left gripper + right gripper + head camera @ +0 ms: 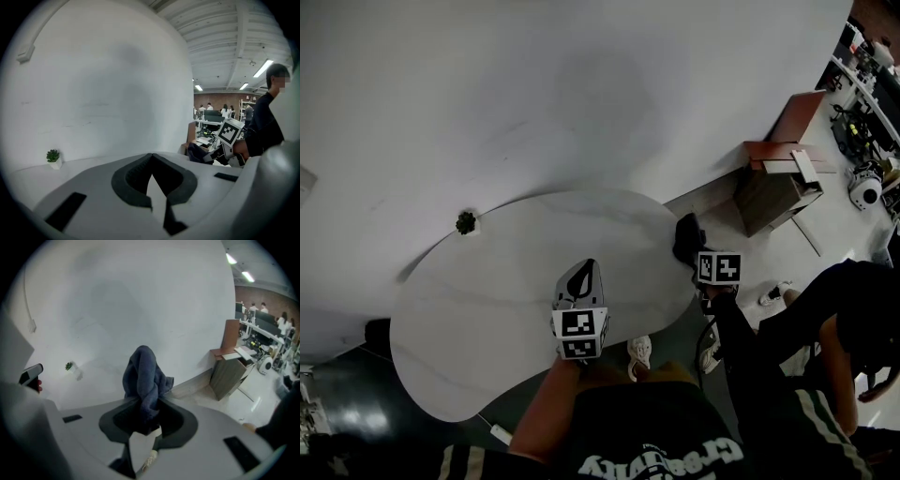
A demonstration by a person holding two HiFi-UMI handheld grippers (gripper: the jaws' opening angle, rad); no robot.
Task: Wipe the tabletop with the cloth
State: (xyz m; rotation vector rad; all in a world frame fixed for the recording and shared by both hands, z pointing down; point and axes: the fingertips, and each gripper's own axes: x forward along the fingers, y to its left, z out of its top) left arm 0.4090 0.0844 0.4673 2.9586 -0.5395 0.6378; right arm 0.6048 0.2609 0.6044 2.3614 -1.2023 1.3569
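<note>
Left gripper (152,158) – fingers together, empty – hangs over the tabletop (487,291); right gripper (145,409) clamps the cloth (143,373) at its edge.

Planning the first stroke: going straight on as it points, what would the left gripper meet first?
Probably the white wall beyond the tabletop; the left gripper seems to point level above it, though depth is unclear.

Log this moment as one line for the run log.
left gripper: shut, empty, over table | right gripper: shut on cloth, at table's right edge | plant: far edge
</note>
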